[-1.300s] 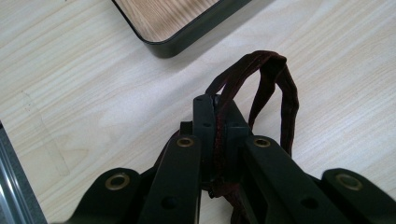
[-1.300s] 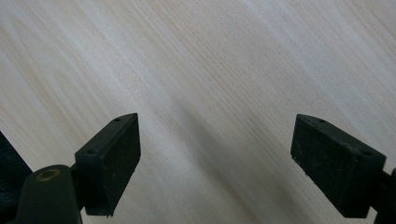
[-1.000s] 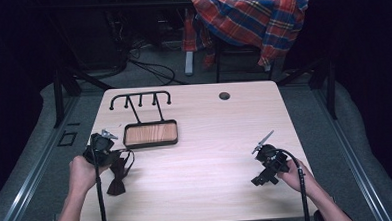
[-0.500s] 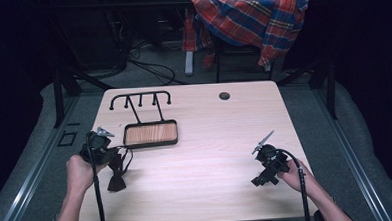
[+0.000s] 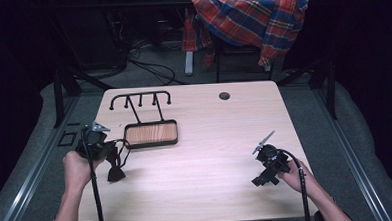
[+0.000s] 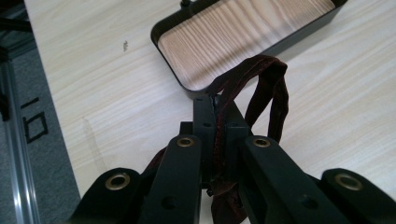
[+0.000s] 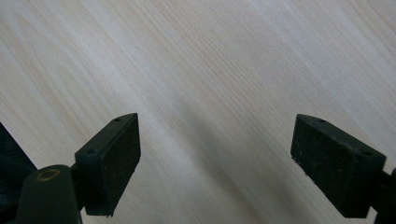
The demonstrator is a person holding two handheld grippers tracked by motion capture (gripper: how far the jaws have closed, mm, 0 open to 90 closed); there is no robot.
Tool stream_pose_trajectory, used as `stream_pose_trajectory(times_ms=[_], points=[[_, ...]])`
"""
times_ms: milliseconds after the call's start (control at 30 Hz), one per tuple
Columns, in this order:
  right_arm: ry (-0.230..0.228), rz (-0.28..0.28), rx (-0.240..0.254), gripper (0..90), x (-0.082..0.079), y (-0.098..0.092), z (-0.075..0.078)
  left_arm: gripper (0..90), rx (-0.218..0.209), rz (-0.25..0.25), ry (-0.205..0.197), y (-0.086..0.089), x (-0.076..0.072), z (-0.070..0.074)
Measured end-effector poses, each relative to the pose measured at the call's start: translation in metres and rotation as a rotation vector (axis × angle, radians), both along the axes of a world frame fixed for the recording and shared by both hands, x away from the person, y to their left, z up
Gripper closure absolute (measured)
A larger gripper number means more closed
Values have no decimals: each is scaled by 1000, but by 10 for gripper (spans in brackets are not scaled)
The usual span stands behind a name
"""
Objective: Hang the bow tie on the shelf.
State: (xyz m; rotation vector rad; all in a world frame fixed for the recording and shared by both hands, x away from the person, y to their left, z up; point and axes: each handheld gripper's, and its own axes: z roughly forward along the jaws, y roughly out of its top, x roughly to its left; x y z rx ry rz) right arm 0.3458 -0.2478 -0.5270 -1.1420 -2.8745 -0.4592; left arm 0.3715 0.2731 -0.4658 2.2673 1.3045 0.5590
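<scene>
A: Left gripper (image 5: 96,145) has crept back toward the table edge since a second ago, dark red bow tie (image 6: 261,88) clamped in its jaws, dangling just short of the tray (image 6: 170,28).
B: Step: carrying. Next, lift it to the rack (image 5: 139,99) hooks beyond the tray. Right gripper (image 7: 217,158) idle, jaws wide apart.

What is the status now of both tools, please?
Left tool shut on dark red strap, beside tray. Right tool open, nothing between. Nothing in the way.
</scene>
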Motion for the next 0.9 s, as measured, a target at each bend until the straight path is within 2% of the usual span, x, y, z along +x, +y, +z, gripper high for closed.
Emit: stream_pose_trajectory(times_ms=[167,367,533,667,733,900], points=[[9,1,-3,158,1,-1,0,884,-16,27,-23,2,3,5],[-1,3,-7,158,1,-1,1,884,-8,33,-29,2,7,9],[3,2,-3,158,1,-1,1,884,-24,33,-33,2,10,12],[0,1,-6,158,1,-1,1,884,-14,33,-34,3,12,14],[3,-3,4,158,0,0,1,884,-18,38,-37,5,12,15],[2,1,-8,158,1,-1,2,884,-29,55,-52,9,13,20]])
